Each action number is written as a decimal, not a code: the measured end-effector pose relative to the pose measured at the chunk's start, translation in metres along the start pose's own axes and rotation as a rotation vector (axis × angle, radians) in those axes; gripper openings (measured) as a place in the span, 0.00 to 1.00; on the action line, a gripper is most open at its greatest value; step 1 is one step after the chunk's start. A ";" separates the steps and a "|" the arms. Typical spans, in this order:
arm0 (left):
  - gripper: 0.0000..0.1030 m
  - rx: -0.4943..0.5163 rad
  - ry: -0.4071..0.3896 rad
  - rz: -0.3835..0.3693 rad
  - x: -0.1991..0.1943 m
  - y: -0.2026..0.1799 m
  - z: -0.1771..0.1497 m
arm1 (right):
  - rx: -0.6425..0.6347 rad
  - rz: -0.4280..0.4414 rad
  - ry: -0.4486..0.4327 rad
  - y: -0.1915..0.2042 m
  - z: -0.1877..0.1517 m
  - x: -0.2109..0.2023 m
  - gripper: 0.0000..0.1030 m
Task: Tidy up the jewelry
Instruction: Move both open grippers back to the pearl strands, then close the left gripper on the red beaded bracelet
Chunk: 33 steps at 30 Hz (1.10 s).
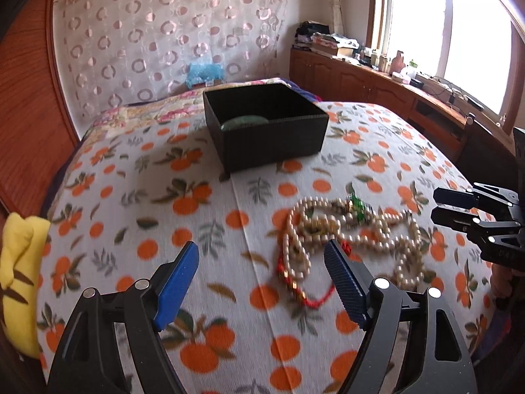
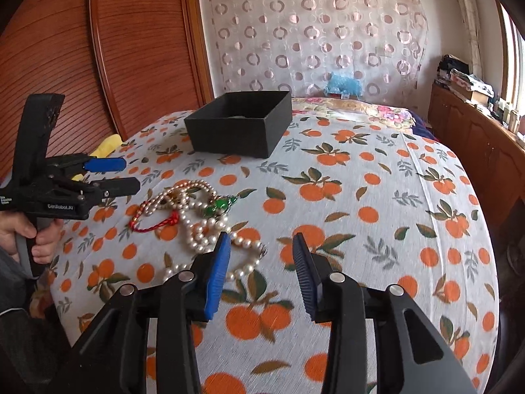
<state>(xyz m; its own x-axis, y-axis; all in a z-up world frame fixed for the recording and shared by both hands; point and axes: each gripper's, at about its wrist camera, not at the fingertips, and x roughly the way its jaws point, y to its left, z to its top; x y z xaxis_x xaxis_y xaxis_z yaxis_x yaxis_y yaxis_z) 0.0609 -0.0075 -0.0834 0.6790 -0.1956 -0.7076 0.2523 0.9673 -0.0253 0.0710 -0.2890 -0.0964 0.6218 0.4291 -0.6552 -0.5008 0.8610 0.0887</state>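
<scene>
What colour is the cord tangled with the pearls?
Red cord, clearest in the right wrist view.

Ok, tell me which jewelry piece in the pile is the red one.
The red cord bracelet, lying at the pile's edge under the pearl necklace. The pearls are cream; the green pendant is the other coloured piece.

Bright window (image 1: 475,32) glare; fisheye bending; slight blur

In the left wrist view, a box (image 1: 265,124) stands on the bedspread (image 1: 131,197) at upper centre, something round lying inside it. A tangle of necklaces (image 1: 351,233) lies below and right of the box. A cushion (image 1: 19,282) sits at the left edge, and cabinets (image 1: 361,78) run along the upper right.
</scene>
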 end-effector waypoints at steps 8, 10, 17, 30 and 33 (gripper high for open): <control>0.73 -0.023 0.037 -0.002 0.006 -0.002 -0.017 | -0.029 -0.003 0.046 0.013 -0.012 0.003 0.41; 0.73 -0.025 0.043 0.011 0.009 -0.003 -0.018 | -0.023 -0.004 0.049 0.011 -0.015 0.003 0.41; 0.73 -0.027 0.044 -0.020 0.012 -0.010 -0.018 | -0.014 -0.004 0.035 0.010 -0.016 0.002 0.41; 0.10 0.019 0.068 -0.006 0.017 -0.022 -0.017 | -0.023 -0.011 0.036 0.013 -0.017 0.005 0.41; 0.06 0.012 0.062 0.004 0.015 -0.016 -0.019 | -0.023 -0.010 0.038 0.013 -0.017 0.005 0.41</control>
<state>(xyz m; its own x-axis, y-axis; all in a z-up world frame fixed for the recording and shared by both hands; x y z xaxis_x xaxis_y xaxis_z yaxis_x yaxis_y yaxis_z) 0.0543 -0.0234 -0.1067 0.6361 -0.1806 -0.7501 0.2576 0.9661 -0.0141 0.0569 -0.2801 -0.1113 0.6041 0.4093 -0.6838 -0.5082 0.8588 0.0651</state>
